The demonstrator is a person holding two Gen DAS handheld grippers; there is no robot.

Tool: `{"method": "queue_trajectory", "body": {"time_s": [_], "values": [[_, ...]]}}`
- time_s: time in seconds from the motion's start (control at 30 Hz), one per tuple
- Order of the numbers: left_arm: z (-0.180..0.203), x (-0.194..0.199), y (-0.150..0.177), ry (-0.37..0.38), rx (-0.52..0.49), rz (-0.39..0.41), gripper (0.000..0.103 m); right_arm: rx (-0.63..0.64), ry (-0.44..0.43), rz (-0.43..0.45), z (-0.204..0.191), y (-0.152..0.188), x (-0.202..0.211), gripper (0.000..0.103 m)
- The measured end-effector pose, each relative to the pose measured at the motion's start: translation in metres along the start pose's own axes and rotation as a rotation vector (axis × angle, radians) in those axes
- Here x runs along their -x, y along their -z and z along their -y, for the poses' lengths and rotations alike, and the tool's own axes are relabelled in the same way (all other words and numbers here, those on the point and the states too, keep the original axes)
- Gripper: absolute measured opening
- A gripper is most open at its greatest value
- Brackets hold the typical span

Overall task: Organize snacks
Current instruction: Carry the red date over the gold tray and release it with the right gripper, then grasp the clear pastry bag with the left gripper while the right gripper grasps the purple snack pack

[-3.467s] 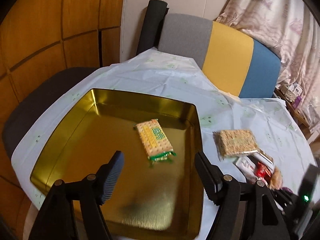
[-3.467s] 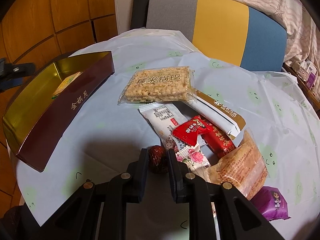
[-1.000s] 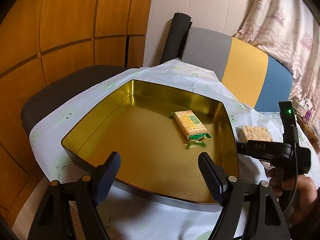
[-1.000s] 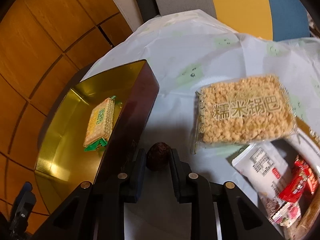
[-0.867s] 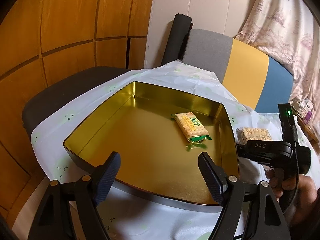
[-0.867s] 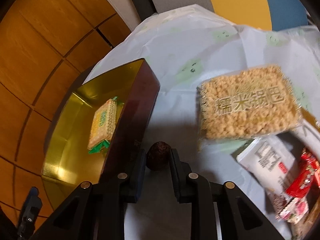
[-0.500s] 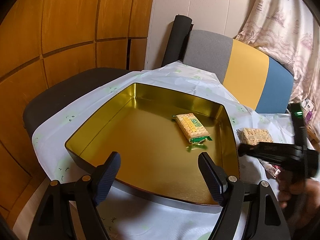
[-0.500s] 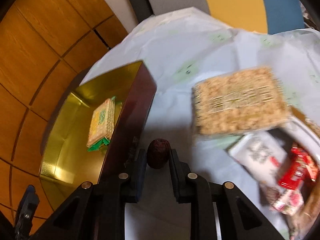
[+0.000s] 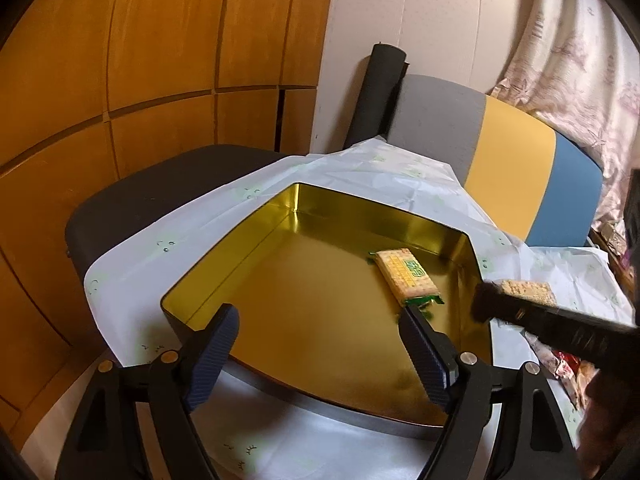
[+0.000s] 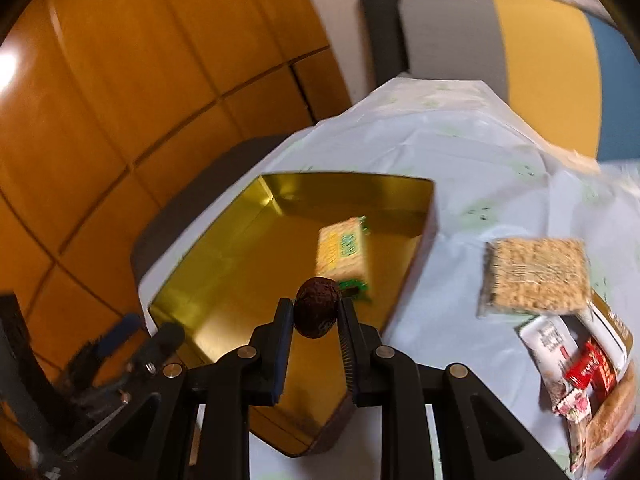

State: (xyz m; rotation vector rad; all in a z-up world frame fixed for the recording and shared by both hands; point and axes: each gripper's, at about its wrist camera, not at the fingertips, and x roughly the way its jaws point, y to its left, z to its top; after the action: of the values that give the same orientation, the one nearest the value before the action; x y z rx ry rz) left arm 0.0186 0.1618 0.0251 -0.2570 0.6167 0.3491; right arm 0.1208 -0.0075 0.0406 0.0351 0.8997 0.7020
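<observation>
A gold tin tray [image 9: 288, 208] [image 10: 280, 184] lies on the white-covered table, and a green-and-yellow cracker pack [image 9: 406, 276] [image 10: 344, 250] rests inside it near the right wall. My right gripper [image 10: 316, 312] is shut on a dark wrinkled red date [image 10: 317, 306] and hangs over the tray's near right part. In the left wrist view it shows as a black bar [image 9: 552, 326] reaching in over the tray's right rim. Nothing sits between the fingers of my open left gripper [image 9: 324, 352], which hovers at the tray's near edge.
A rice-cracker pack [image 10: 536, 276] [image 9: 528, 292] lies on the cloth right of the tray. A heap of several wrapped snacks [image 10: 584, 376] sits at the right edge. Behind the table stand a grey, yellow and blue chair [image 9: 500, 140] and wooden panels [image 9: 120, 80].
My right gripper has risen and swung left with the date, from beside the tray's outer wall to above its inside. The left gripper has stayed in place.
</observation>
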Motion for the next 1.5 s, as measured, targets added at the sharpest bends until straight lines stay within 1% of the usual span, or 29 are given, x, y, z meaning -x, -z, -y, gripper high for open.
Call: {"method": "queue_trajectory", "body": {"time_s": [0.2,0.27,0.33,0.4,0.43,0.57,0.67,0.77,0.9,1.0,1.07,1.1,1.17,1.2,1.27,1.37,1.4,1.43,1.47,1.5], "values": [[-0.001,0.001,-0.002,-0.005,0.0,0.002,0.083,0.059,0.04,-0.051,-0.015,0.011,-0.017,0.023],[0.001,0.001,-0.002,-0.005,-0.005,0.003,0.085,0.068,0.038,-0.053,-0.015,0.012,-0.018,0.024],[0.002,0.002,-0.001,-0.005,-0.009,0.006,0.086,0.063,0.034,-0.053,-0.015,0.012,-0.017,0.028],[0.004,0.003,-0.001,0.001,-0.013,0.007,0.086,0.056,0.043,-0.044,-0.014,0.012,-0.016,0.028],[0.005,0.003,0.0,0.002,-0.017,0.009,0.087,0.053,0.043,-0.039,-0.013,0.013,-0.014,0.031],[0.007,0.006,0.0,0.019,-0.022,0.013,0.088,0.042,0.066,0.004,-0.007,0.016,0.004,0.031],[0.013,0.007,0.003,0.042,-0.04,0.01,0.088,0.076,0.106,0.041,-0.004,0.021,0.021,0.031],[0.024,0.007,0.007,0.077,-0.071,-0.003,0.089,0.097,0.158,0.068,0.009,0.027,0.04,0.032],[0.046,0.013,0.014,0.156,-0.131,-0.013,0.089,0.104,0.235,0.085,0.04,0.035,0.067,0.032],[0.068,0.019,0.019,0.234,-0.18,-0.023,0.089,0.092,0.302,0.091,0.075,0.041,0.091,0.032],[0.087,0.021,0.023,0.289,-0.229,-0.043,0.089,0.078,0.354,0.082,0.105,0.043,0.106,0.032],[0.095,0.022,0.025,0.301,-0.246,-0.05,0.089,0.072,0.372,0.075,0.118,0.044,0.112,0.032],[0.116,0.021,0.032,0.359,-0.289,-0.087,0.088,0.043,0.41,0.044,0.154,0.044,0.123,0.033],[0.124,0.021,0.034,0.374,-0.3,-0.102,0.088,0.034,0.433,0.039,0.166,0.044,0.127,0.033],[0.146,0.019,0.042,0.415,-0.337,-0.141,0.086,-0.007,0.48,0.027,0.199,0.044,0.136,0.033],[0.176,0.015,0.05,0.468,-0.39,-0.193,0.077,-0.102,0.527,0.049,0.243,0.044,0.148,0.033],[0.184,0.014,0.052,0.491,-0.401,-0.205,0.072,-0.146,0.54,0.054,0.258,0.045,0.151,0.033],[0.194,0.012,0.054,0.511,-0.413,-0.219,0.069,-0.177,0.553,0.049,0.264,0.045,0.153,0.033],[0.204,0.01,0.055,0.527,-0.427,-0.235,0.068,-0.221,0.544,0.058,0.273,0.043,0.157,0.033],[0.212,0.007,0.056,0.542,-0.436,-0.244,0.066,-0.249,0.509,0.067,0.278,0.043,0.161,0.033]]}}
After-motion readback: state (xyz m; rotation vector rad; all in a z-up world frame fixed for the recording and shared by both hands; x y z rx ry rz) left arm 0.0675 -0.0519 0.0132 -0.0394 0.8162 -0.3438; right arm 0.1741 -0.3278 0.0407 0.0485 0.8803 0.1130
